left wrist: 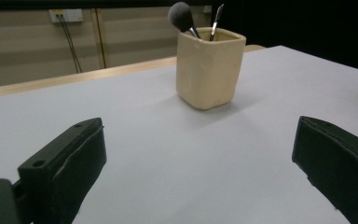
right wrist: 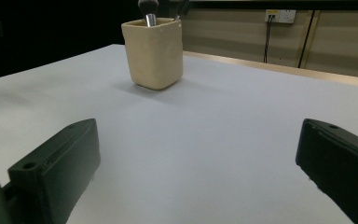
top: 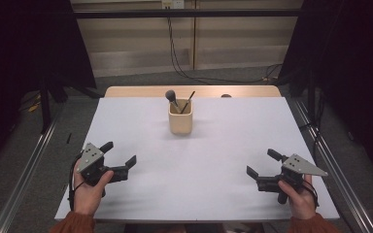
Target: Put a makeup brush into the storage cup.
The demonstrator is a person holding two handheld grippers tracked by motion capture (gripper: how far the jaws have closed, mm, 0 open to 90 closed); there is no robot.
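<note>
- Dark curtains flank the room in the high view, with a pale wall panel and hanging cables behind; the white worktop (top: 194,160) sits between floor rails.
- High view: a cream holder (top: 180,116) stands upright near the far edge, at the centre line, well apart from both grippers. A round-headed brush (top: 171,95) and a thin brush (top: 188,101) lean out of its mouth.
- High view: the left gripper (top: 122,153) and the right gripper (top: 263,163) rest near the near edge, jaws spread wide, nothing between them, each aimed inward toward the holder.
- Judged step: reach for a brush. Recommended: advance one gripper only, raise it above the rim, close on a handle above the mouth, then lift straight up so the holder does not tip.
- Left gripper view: the holder (left wrist: 209,67) lies ahead and slightly right of centre; the round-headed brush (left wrist: 182,17) leans left, the thin brush (left wrist: 216,21) stands at its right. Bare worktop (left wrist: 168,154) fills the path.
- Right gripper view: the holder (right wrist: 154,52) lies ahead and to the left, brush tops cut off by the frame. The path across the worktop (right wrist: 205,140) is unobstructed.
- Clearance: open surface surrounds the holder on the near, left and right sides; the far edge and a wooden strip lie just behind it, so avoid pushing it rearward.
</note>
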